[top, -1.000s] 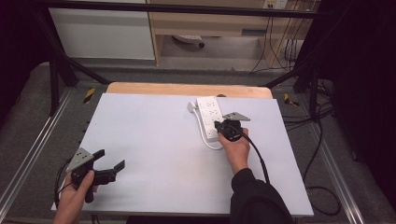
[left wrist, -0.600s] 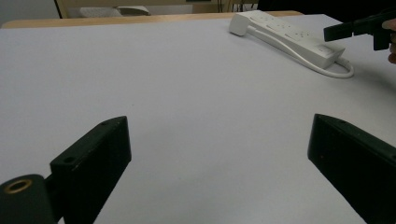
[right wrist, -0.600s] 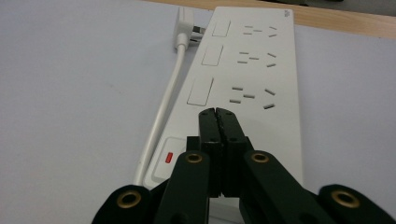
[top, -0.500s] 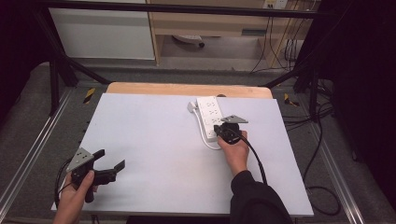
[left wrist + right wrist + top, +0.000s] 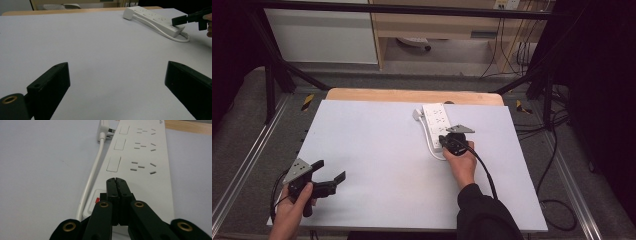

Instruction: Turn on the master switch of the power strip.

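One strip: a white power strip (image 5: 435, 126) lies flat on the far right part of the white table top (image 5: 377, 165), running away from the person.
Face: three rows of socket slots, each beside a square switch; a fourth switch at the near end shows a red mark (image 5: 96, 200).
Cord: a white cord (image 5: 93, 173) runs along its side to a white plug (image 5: 103, 125) at the far end.
Right gripper (image 5: 116, 181): jaws pressed together, nothing between them, tips over the strip's near end.
Left gripper (image 5: 117, 82): jaws wide apart, empty, near the table's front left corner, well apart from the strip.
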Demonstrator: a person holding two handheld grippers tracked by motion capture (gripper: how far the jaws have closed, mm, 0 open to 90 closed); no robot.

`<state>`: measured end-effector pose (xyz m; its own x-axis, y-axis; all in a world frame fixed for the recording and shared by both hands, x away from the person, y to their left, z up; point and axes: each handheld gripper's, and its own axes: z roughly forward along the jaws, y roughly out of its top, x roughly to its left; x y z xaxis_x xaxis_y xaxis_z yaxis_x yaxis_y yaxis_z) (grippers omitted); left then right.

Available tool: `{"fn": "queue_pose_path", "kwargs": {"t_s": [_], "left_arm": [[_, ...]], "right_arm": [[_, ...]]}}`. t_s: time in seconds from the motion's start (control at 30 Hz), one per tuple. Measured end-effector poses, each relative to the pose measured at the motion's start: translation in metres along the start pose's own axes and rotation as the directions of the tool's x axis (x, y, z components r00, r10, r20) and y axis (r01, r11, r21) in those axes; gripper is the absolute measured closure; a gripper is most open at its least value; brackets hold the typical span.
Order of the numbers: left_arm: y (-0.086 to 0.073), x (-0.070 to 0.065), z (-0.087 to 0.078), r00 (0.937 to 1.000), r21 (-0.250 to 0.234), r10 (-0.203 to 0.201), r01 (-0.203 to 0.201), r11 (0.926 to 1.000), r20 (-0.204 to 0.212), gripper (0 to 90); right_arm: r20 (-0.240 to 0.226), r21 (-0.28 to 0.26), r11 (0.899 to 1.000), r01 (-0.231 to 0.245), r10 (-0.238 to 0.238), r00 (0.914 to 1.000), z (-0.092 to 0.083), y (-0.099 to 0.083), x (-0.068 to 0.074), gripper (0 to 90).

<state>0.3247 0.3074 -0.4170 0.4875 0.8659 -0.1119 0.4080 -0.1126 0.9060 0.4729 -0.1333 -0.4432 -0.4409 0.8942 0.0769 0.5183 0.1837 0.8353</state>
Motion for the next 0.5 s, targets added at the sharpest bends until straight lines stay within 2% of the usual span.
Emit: {"fn": "queue_pose_path", "kwargs": {"t_s": [0.17, 0.5], "left_arm": [[0.0000, 0.0000, 0.0000, 1.0000, 0.000, 0.000, 0.000, 1.0000, 0.000, 6.0], [-0.0001, -0.0003, 0.0001, 1.0000, 0.001, 0.001, -0.001, 1.0000, 0.000, 6.0]], "right_arm": [[0.007, -0.001, 1.000, 0.020, -0.020, 0.9998, 0.0004, -0.0003, 0.0015, 90.0], [0.023, 0.000, 1.000, 0.023, -0.023, 0.9995, 0.0011, -0.0019, 0.0061, 90.0]]}}
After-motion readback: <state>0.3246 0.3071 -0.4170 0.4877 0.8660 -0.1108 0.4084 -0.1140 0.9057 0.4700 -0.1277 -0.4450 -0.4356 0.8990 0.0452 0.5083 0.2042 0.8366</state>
